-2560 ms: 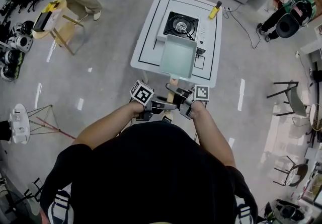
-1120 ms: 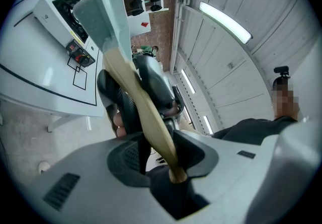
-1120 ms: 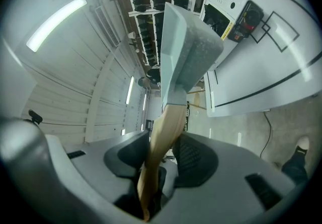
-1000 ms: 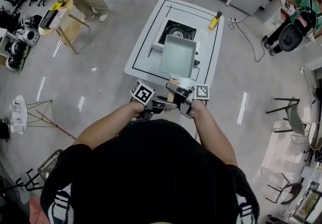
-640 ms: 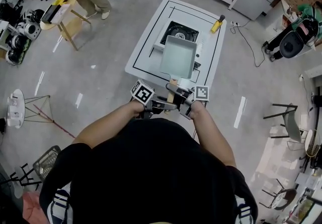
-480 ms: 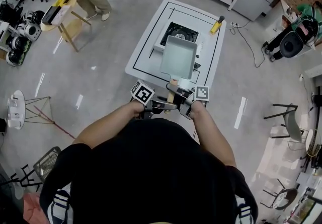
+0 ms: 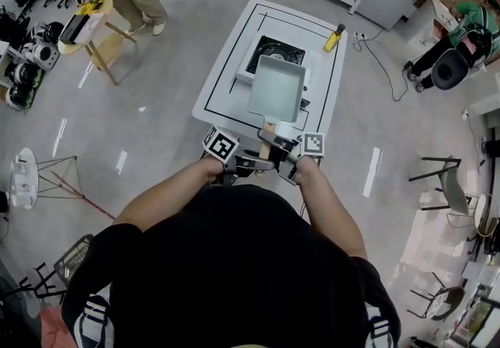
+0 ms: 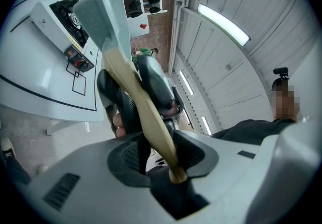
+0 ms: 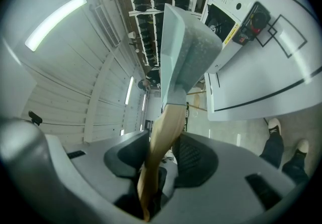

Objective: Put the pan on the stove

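Note:
A pale green rectangular pan (image 7: 277, 88) with a wooden handle (image 7: 266, 143) hangs above the near half of the white table (image 7: 223, 84). It overlaps the near edge of the black stove (image 7: 273, 51). My left gripper (image 7: 251, 163) and right gripper (image 7: 275, 157) are both shut on the handle from opposite sides. In the left gripper view the handle (image 8: 143, 112) runs between the left gripper's (image 8: 151, 152) jaws up to the pan (image 8: 103, 14). In the right gripper view the right gripper (image 9: 158, 160) clamps the handle (image 9: 163, 132) below the pan (image 9: 183, 52).
A yellow tool (image 7: 333, 36) lies at the table's far right corner. The stove's control panel (image 9: 256, 19) faces the table's right side. A person stands by a wooden stool (image 7: 94, 22) at far left. Another person sits at far right (image 7: 461, 34); chairs (image 7: 449, 182) stand to the right.
Since the earliest frame the pan covers more of the stove. Over the last second the view only drifts slightly; both grippers keep their hold on the handle.

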The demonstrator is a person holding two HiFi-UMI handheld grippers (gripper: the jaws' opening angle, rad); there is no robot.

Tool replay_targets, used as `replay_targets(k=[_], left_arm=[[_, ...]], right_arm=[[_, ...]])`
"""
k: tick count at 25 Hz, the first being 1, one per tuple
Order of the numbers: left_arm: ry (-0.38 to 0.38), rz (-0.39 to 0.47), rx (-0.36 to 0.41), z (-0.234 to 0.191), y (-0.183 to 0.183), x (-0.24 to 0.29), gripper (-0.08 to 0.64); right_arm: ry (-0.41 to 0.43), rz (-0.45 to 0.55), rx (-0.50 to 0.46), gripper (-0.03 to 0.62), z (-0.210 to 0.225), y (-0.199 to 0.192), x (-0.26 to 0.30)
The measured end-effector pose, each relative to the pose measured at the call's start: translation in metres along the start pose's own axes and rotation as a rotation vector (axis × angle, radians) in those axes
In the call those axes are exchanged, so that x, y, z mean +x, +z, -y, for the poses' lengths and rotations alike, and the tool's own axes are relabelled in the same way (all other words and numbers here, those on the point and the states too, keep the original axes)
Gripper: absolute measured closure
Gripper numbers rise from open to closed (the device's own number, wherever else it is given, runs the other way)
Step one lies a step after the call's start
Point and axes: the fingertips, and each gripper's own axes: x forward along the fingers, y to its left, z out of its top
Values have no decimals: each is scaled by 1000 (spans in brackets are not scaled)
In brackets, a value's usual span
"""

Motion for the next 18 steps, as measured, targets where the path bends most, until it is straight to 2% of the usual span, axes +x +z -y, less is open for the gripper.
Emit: replay_targets(k=[9, 18], left_arm=[[-20, -15, -8, -10, 18, -19, 417], [-42, -66, -24, -21, 47, -38, 417]], right_arm=[[-9, 17, 14, 443, 6, 18, 21], [-22, 66, 28, 443, 11, 50, 38]])
